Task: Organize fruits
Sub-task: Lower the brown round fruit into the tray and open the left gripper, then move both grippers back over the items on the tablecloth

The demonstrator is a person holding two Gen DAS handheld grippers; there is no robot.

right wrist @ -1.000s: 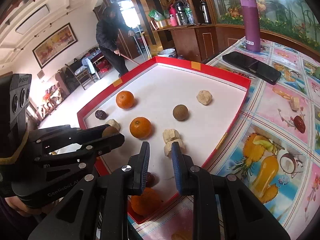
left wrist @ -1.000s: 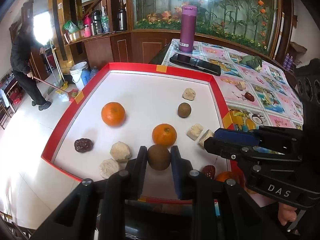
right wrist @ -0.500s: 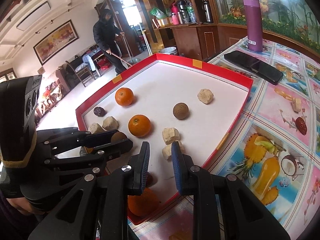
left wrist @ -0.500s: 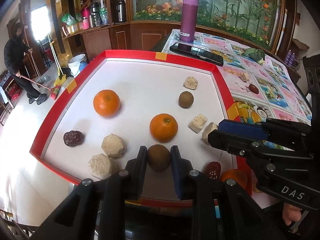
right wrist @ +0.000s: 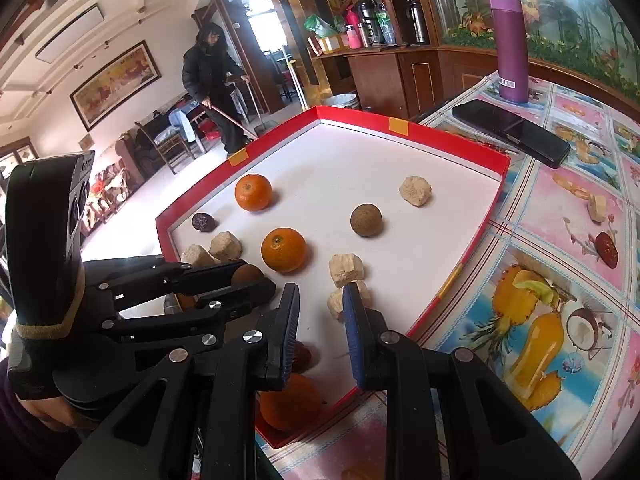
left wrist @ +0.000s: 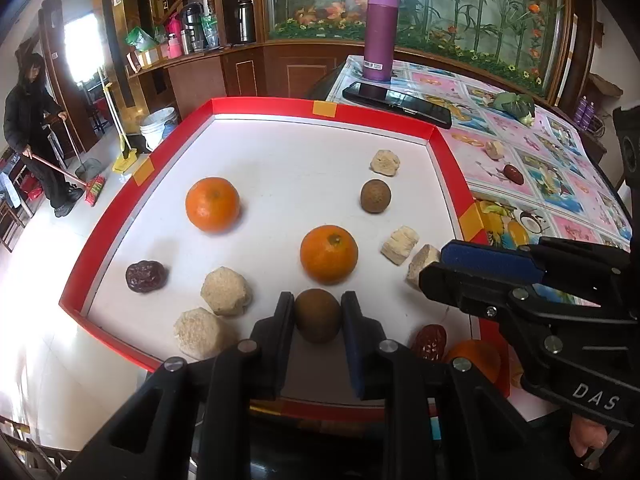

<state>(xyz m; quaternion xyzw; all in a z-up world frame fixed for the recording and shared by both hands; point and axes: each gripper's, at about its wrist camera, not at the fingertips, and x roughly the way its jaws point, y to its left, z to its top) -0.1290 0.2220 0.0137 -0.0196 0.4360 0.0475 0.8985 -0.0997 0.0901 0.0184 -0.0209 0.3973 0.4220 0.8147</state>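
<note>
The left gripper [left wrist: 318,316] pinches a brown round fruit [left wrist: 317,321] over the red-rimmed tray [left wrist: 120,216]; the right gripper [right wrist: 320,312] holds nothing. Its jaws sit nearly closed.

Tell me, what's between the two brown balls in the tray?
An orange sits between the held ball and the far ball, slightly left of the line, in the left view.

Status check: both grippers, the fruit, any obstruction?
Left gripper shut on brown round fruit, over red tray. Right gripper shut, empty. Orange just ahead.
</note>
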